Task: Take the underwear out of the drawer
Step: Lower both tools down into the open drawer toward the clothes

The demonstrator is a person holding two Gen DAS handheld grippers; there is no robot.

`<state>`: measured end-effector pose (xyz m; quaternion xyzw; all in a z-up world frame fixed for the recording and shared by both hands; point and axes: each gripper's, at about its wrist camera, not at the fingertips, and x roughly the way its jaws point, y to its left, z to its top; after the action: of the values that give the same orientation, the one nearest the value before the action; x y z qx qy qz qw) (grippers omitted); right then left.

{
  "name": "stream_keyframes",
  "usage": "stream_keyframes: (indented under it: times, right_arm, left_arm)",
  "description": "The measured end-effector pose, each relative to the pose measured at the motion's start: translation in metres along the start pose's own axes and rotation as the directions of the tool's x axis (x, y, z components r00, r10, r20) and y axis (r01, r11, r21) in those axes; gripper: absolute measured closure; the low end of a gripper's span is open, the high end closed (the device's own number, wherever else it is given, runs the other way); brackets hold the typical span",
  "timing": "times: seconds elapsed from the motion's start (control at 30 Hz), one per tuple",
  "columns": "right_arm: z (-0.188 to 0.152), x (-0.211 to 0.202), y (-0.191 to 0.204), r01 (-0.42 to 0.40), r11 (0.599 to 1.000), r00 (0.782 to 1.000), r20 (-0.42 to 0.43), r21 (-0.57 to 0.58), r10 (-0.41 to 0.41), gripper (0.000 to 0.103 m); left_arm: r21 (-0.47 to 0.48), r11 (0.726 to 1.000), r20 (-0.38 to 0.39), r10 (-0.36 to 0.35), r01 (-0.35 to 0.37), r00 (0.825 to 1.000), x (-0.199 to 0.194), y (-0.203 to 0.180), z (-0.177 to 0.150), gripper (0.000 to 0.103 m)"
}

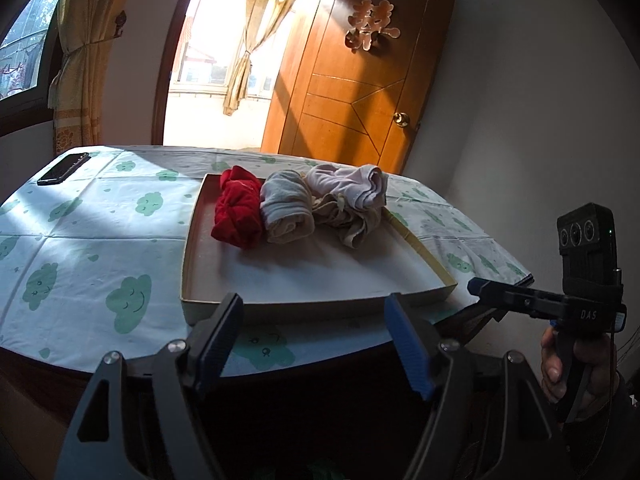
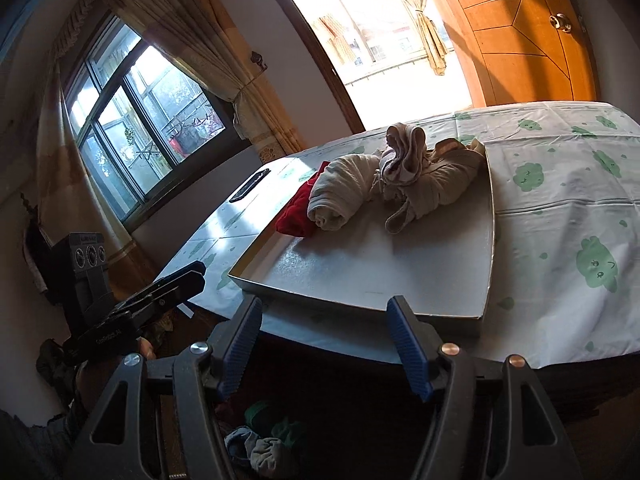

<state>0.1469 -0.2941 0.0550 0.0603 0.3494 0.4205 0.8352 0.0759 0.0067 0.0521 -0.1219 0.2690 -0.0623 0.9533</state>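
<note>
Cloud-print tablecloth [image 1: 100, 248] under shallow cardboard drawer [image 1: 192, 240]; rolled, perhaps cotton, underwear [image 1: 286, 212].

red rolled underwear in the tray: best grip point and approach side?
Grip the red rolled cloth bundle across its near rounded end, coming from the open near-left side of the shallow cardboard tray. The grey rolled bundle presses against its right flank; its left flank is clear, so a finger fits there.

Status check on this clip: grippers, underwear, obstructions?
Left gripper and right gripper open, empty, short of the tray. Red, grey and pale underwear bunched at its far end. Nothing blocking.
</note>
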Motion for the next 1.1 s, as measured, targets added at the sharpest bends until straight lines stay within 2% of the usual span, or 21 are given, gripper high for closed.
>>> stream_keyframes:
  times: [0.17, 0.37, 0.43, 0.57, 0.73, 0.8, 0.87, 0.93, 1.0, 1.1]
  right_arm:
    - [-0.035, 0.007, 0.021, -0.004, 0.996, 0.999, -0.040, -0.088, 0.001, 0.035]
    - [-0.074, 0.053, 0.058, -0.039, 0.963, 0.983, -0.184, -0.266, -0.011, 0.036]
    - [-0.084, 0.072, 0.069, -0.080, 0.950, 0.969, -0.248, -0.303, 0.002, 0.036]
    - [-0.096, 0.105, 0.086, -0.100, 0.929, 0.942, -0.335, -0.357, -0.027, 0.036]
    - [-0.100, 0.141, 0.101, -0.111, 0.900, 0.910, -0.407, -0.421, -0.079, 0.036]
    - [-0.105, 0.156, 0.106, -0.127, 0.888, 0.888, -0.450, -0.442, -0.097, 0.036]
    - [-0.111, 0.169, 0.110, -0.142, 0.876, 0.868, -0.484, -0.461, -0.114, 0.039]
    - [-0.117, 0.184, 0.112, -0.165, 0.869, 0.836, -0.533, -0.466, -0.127, 0.047]
    - [-0.121, 0.195, 0.114, -0.164, 0.863, 0.825, -0.546, -0.479, -0.147, 0.050]
    - [-0.121, 0.205, 0.120, -0.201, 0.869, 0.809, -0.577, -0.452, -0.113, 0.050]
  left_arm:
    - [-0.028, 0.999, -0.020, 0.040, -0.040, 0.999, -0.018, 0.015, -0.033, 0.029]
    - [-0.035, 0.995, -0.045, 0.087, -0.088, 0.995, -0.027, 0.026, -0.067, 0.028]
    - [-0.030, 0.993, -0.053, 0.109, -0.111, 0.993, -0.027, 0.030, -0.075, 0.028]
    - [-0.070, 0.990, -0.063, 0.117, -0.122, 0.991, -0.029, 0.045, -0.083, 0.028]
    - [-0.083, 0.988, -0.051, 0.128, -0.132, 0.990, -0.035, 0.055, -0.081, 0.028]
    - [-0.092, 0.986, -0.043, 0.134, -0.137, 0.990, -0.038, 0.059, -0.080, 0.028]
    - [-0.103, 0.984, -0.038, 0.143, -0.146, 0.989, -0.041, 0.063, -0.078, 0.027]
    - [-0.117, 0.981, -0.032, 0.149, -0.151, 0.988, -0.043, 0.068, -0.076, 0.025]
    - [-0.126, 0.979, -0.024, 0.158, -0.159, 0.987, -0.045, 0.071, -0.074, 0.022]
    - [-0.138, 0.977, -0.016, 0.163, -0.163, 0.987, -0.047, 0.076, -0.072, 0.019]
